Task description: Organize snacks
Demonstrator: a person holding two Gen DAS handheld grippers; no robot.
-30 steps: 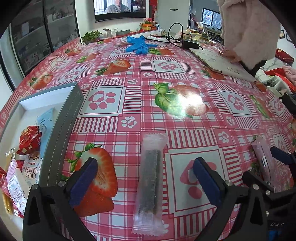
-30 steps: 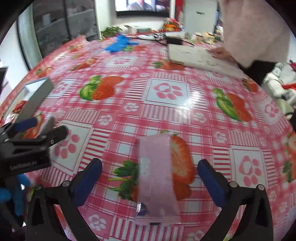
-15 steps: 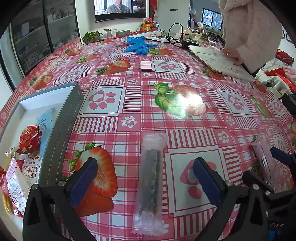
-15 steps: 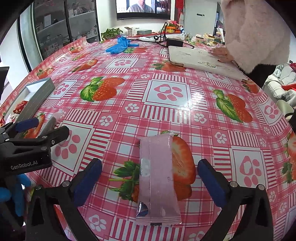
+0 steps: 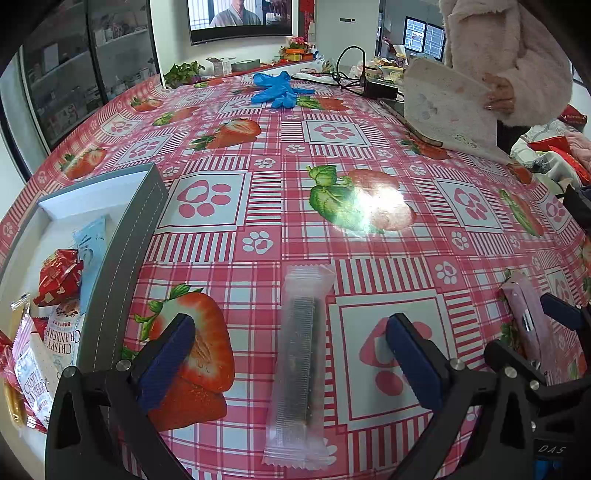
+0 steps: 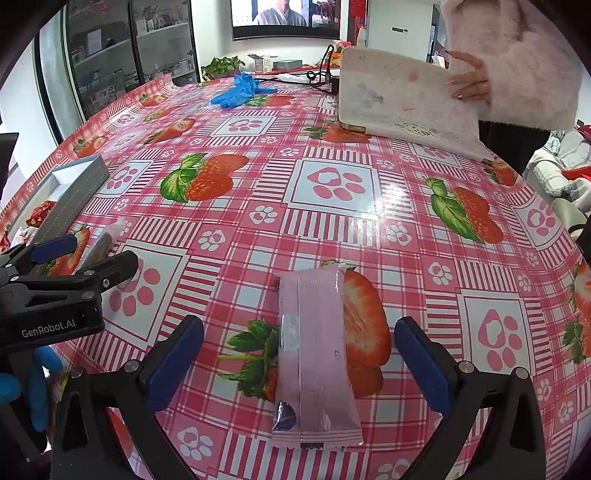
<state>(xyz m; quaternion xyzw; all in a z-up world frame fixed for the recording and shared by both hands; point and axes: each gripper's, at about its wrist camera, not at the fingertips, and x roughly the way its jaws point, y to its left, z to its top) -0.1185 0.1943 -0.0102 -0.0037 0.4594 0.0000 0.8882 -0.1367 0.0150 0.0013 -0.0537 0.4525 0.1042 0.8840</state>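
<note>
Left wrist view: left tongs (image 5: 290, 363) spread wide, released, either side of a clear-wrapped dark snack bar (image 5: 300, 363) lying flat on the surface (image 5: 258, 177)
Right wrist view: right tongs (image 6: 299, 360) likewise released, flanking a pink snack packet (image 6: 314, 354) that lies over a printed strawberry
Tray: grey box (image 5: 122, 258) at the left edge of the surface, just beside the clear bar, holding a red packet (image 5: 59, 275), a pale blue packet (image 5: 92, 251) and cranberry snack packets (image 5: 48, 365)
Across the surface: blue gloves (image 5: 277, 90) well apart at the far side, near a black cable (image 5: 351, 66)
Bystander: person in a fluffy pink sleeve (image 6: 517, 59) tilting a white board (image 6: 402, 99) up off the surface
Background: wall screen (image 6: 286, 18), glass cabinets
</note>
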